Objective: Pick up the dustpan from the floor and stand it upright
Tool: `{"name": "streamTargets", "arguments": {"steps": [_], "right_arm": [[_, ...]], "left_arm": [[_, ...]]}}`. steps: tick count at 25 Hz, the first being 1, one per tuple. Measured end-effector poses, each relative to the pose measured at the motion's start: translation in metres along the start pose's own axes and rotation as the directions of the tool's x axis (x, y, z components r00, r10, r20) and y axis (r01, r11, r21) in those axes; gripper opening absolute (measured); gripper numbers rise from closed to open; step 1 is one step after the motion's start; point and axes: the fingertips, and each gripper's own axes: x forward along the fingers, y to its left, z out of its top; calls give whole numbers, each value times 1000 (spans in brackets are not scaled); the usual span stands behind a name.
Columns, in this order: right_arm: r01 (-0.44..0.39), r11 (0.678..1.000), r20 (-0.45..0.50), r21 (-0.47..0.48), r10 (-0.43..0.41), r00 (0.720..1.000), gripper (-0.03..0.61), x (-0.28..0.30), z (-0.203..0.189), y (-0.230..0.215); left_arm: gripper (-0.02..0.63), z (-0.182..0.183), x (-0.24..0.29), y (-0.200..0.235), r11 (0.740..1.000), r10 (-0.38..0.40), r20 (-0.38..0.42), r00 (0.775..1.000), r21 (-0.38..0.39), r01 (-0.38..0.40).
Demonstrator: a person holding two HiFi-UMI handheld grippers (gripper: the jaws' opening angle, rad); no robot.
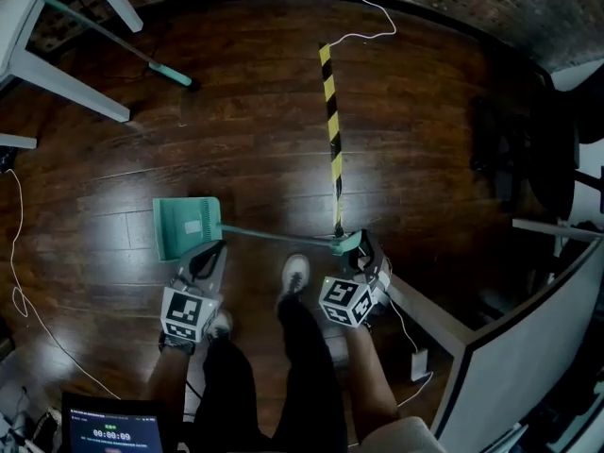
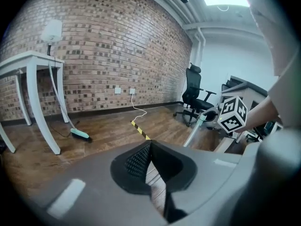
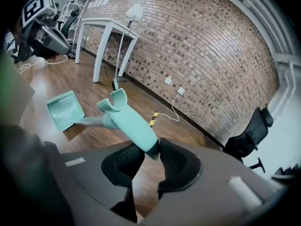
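The teal dustpan (image 1: 187,226) has its scoop low at the left, and its long pole slants up to the right. My right gripper (image 1: 363,248) is shut on the teal grip at the pole's end (image 3: 134,126), which sits between both pads. From the right gripper view the scoop (image 3: 66,109) hangs far below over the wood floor. Just below the scoop's near edge, my left gripper (image 1: 209,256) has its pads (image 2: 138,161) meeting at the tips with nothing between them. The pole (image 2: 194,131) passes to its right.
Yellow-black striped tape (image 1: 331,130) runs along the floor ahead. A broom with a teal head (image 1: 175,76) leans by a white table's legs (image 1: 66,83). A white cable (image 1: 373,12) trails near the brick wall. An office chair (image 1: 528,159) and a desk partition (image 1: 528,338) stand at the right.
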Motion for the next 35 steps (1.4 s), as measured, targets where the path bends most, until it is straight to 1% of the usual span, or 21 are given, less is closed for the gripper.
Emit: {"name": "streamTargets", "arguments": {"steps": [3,5,7,9,11,15,17,19,21,26,29,32,34,35], "right_arm": [[-7,997,-21,-77,6,1000,107,-23,25,-4],[-21,995,-18,-98,20,1000,118,-36,45,-2],[-56,995,-7,-88,56,998,137,-48,66,5],[-109,991,5,-78,110,994,165,-59,85,15],[-161,983,17,-89,164,986,190,-70,102,26],[-233,969,23,-81,235,972,213,-97,133,48],[-257,962,48,-93,262,964,216,-110,152,60],[-270,957,79,-109,279,957,230,-125,171,71],[-270,956,105,-112,282,954,230,-140,188,76],[-279,954,168,-114,295,941,229,-182,229,74],[-275,955,200,-113,293,935,227,-211,246,69],[-292,952,220,-88,304,927,227,-243,255,68],[-296,952,237,-82,307,922,227,-265,262,66],[-302,950,244,-85,314,918,227,-275,267,66]], "left_arm": [[0,27,-25,0,1000,24,6,1000,-17,-24],[0,47,-42,2,999,33,15,999,-42,-33],[0,65,-58,7,997,51,21,998,-62,-49],[0,79,-75,13,994,78,28,997,-78,-76],[0,91,-93,20,990,112,38,993,-94,-108],[0,113,-127,32,987,144,54,988,-84,-139],[0,120,-145,40,984,163,61,985,-77,-158],[0,122,-165,50,980,187,71,980,-75,-182],[0,126,-187,60,975,212,85,973,-78,-206],[0,153,-238,75,962,269,144,952,-95,-257],[0,164,-263,75,961,274,177,945,-85,-263],[0,170,-287,69,966,260,210,943,-64,-252],[0,182,-304,61,972,233,235,944,-33,-232],[0,190,-312,58,975,216,246,945,-5,-222]]}}
